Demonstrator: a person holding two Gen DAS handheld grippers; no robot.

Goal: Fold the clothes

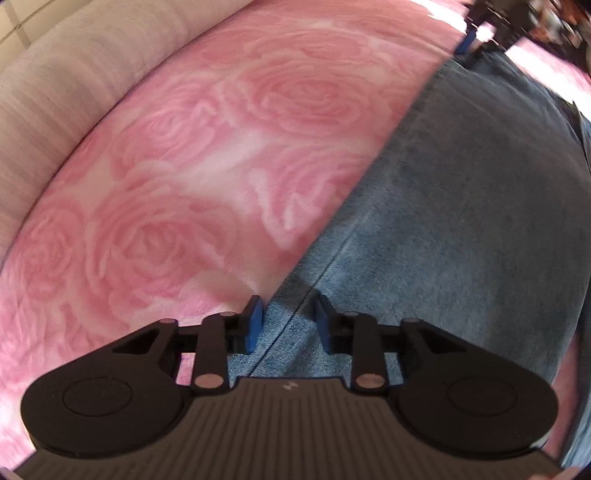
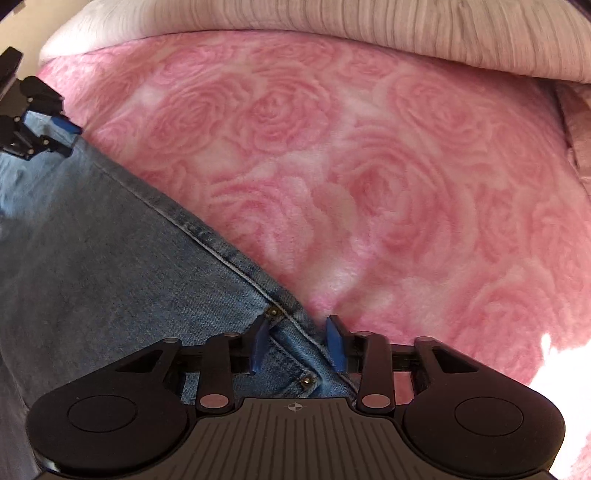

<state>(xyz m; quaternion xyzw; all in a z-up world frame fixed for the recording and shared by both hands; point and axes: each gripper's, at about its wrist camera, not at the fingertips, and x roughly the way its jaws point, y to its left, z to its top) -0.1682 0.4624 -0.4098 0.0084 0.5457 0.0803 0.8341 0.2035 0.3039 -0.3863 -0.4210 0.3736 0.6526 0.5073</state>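
Blue jeans (image 1: pixel 461 221) lie flat on a pink rose-patterned blanket (image 1: pixel 184 166). In the left wrist view my left gripper (image 1: pixel 288 317) points down at one long edge of the jeans, with a seam and the denim edge in the gap between its blue pads. The pads stand apart and the cloth between them lies flat. In the right wrist view my right gripper (image 2: pixel 297 341) straddles the riveted pocket corner of the jeans (image 2: pixel 110 258) in the same way. Each gripper also shows small in the other's view: the left gripper (image 2: pixel 48 127), the right gripper (image 1: pixel 467 37).
A pale striped pillow or cushion (image 2: pixel 406 33) borders the blanket (image 2: pixel 369 166) along its far side and appears again as the cushion (image 1: pixel 55 92) at upper left. Bright sunlight falls on the blanket at lower right in the right wrist view.
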